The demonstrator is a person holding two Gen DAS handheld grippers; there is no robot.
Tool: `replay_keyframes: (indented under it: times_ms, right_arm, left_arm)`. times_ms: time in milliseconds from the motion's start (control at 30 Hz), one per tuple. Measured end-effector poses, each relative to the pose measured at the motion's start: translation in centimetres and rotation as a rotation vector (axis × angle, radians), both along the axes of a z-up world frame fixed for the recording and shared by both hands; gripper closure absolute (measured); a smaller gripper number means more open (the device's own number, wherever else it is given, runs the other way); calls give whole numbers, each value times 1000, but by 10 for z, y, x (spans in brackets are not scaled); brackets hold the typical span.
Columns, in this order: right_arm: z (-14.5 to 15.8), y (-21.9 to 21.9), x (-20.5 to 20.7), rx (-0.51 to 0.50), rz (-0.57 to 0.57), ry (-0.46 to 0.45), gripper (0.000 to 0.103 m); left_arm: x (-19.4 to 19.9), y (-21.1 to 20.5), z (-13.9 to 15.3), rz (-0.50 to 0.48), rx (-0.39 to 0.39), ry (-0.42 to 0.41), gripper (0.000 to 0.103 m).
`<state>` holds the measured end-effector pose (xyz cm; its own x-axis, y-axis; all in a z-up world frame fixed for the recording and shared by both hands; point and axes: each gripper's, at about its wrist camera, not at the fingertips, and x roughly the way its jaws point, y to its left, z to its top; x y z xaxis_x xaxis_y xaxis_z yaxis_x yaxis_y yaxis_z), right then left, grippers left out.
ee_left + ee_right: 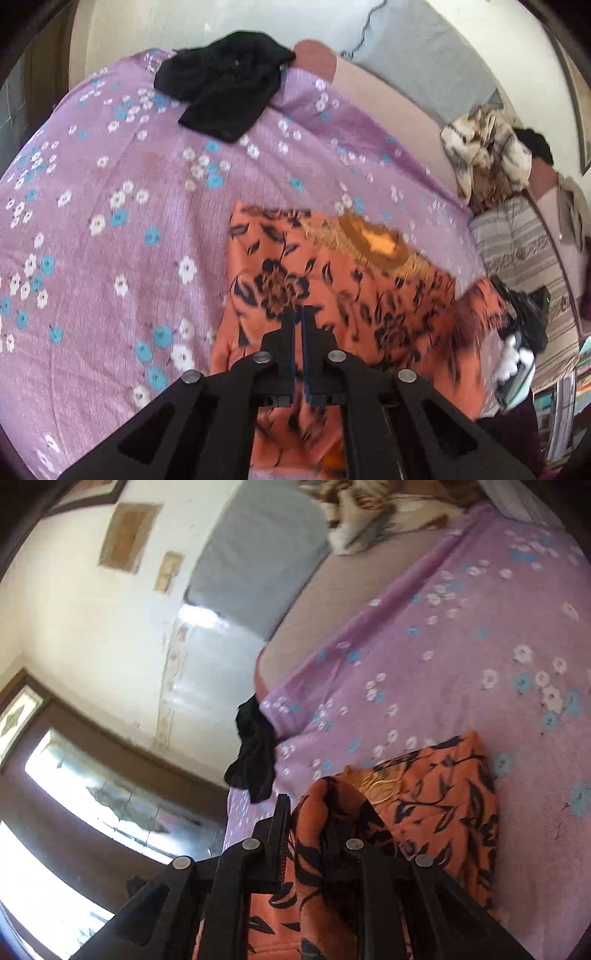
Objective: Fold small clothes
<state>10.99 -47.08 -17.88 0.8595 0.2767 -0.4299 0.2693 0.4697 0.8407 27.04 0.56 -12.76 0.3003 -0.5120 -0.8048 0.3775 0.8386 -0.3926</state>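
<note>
An orange garment with a black flower print (332,280) lies partly folded on the purple flowered bedspread (110,221). My left gripper (299,311) is over its near edge. The jaws are pressed almost together, and cloth rises up under them. In the left wrist view the garment's right corner is lifted toward my right gripper (517,325), which is blurred at the bed's edge. In the right wrist view the orange garment (436,794) bunches up between the fingers of my right gripper (308,806). That gripper is shut on it, and the cloth hides the right finger.
A crumpled black garment (225,85) (255,753) lies at the bedspread's far corner. A beige patterned cloth (487,155) (362,513) and a grey cushion (424,62) sit by the wall. Striped fabric (517,240) hangs past the bed's right edge. A bright window (92,794) is beyond the bed.
</note>
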Motion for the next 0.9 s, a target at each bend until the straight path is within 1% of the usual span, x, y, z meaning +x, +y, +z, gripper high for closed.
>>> replay_keyframes:
  times_ms: [33,67,100,133,167,233,267,367,433,467,533,600,633,667,733,767,800,867,900]
  right_arm:
    - [-12,-4,3,8,-3,44,89]
    - [-22,-10,3,26,1,77,89]
    - [-27,-12,5,33,2,90,89]
    - [-27,-15,4,23,3,93,89]
    - [-26,-14,4,10,5,89,89]
    - [-21,-10,3,13,16,68,89]
    - [-19,-6,1,17,25,64,89]
    - [-15,5,1,-13,57,76,89]
    - [-12,7,-2,-40,58,86,89]
    - [-10,7,-4,-50,54,85,86]
    - [-3,7,-9,-72,45,73,85]
    - [4,6,-13,-70,53,49,85]
    - [7,6,-15,-61,60,48,85]
    - [8,5,-16,-53,66,58,84]
    - [8,2,-19,-47,68,95,79]
    - [7,1,-21,-51,58,120,71]
    - [6,-1,-23,-54,44,151,53]
    - [5,-6,-28,-48,3,172,22]
    - [6,-7,-30,-45,-10,154,22]
  left_arm:
    - [-8,-2,-4,-15,43,-6,81]
    - [-17,-2,-6,-18,81,-11,53]
    - [-26,0,-7,-11,95,-14,34]
    - [-32,4,-6,-7,77,-15,32]
    - [-39,7,-6,-8,42,-7,31]
    - [-43,12,-6,11,-9,35,23]
    - [-42,9,-7,29,-4,63,15]
    - [-33,-12,-15,23,60,125,14]
    - [-27,-29,-27,4,97,187,14]
    - [-26,-36,-33,-10,113,211,14]
    - [-26,-48,-42,-11,158,224,15]
    - [-28,-55,-48,-8,174,238,45]
    - [-30,-57,-51,-11,184,245,78]
    - [-32,-59,-52,-10,190,246,92]
    - [-38,-61,-48,-14,182,209,96]
    - [-40,-60,-46,-17,174,195,96]
    - [-41,-60,-44,-11,161,191,96]
    - [-41,-58,-39,6,126,182,97]
    - [-41,-57,-35,14,113,174,97]
